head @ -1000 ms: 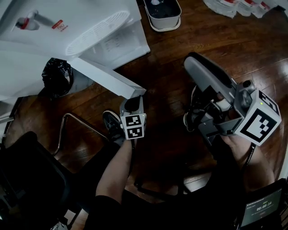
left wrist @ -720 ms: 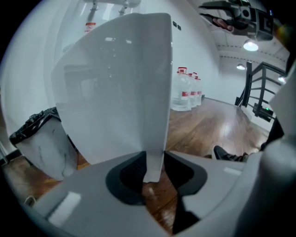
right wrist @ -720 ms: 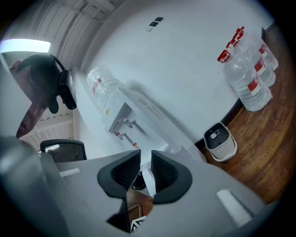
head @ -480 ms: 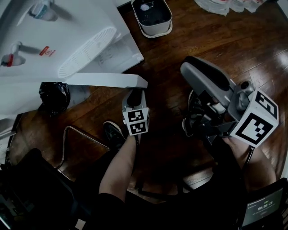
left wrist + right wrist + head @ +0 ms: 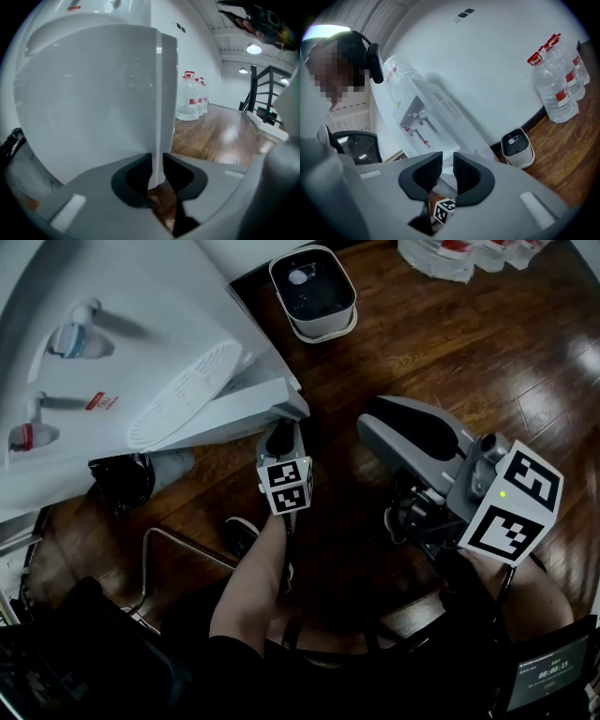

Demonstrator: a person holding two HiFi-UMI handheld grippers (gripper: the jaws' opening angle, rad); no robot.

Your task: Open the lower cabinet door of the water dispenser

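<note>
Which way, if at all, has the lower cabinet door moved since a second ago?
Yes. In the head view the cabinet door has swung in toward the water dispenser; its free edge now sits almost against the dispenser's front corner.

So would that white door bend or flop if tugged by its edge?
Probably stiff: the cabinet door looks like a flat, straight-edged panel. It should swing rather than lift, since it is joined to the water dispenser. Its thin, smooth edge, between the jaws of the left gripper that have just been closing, might slip.
</note>
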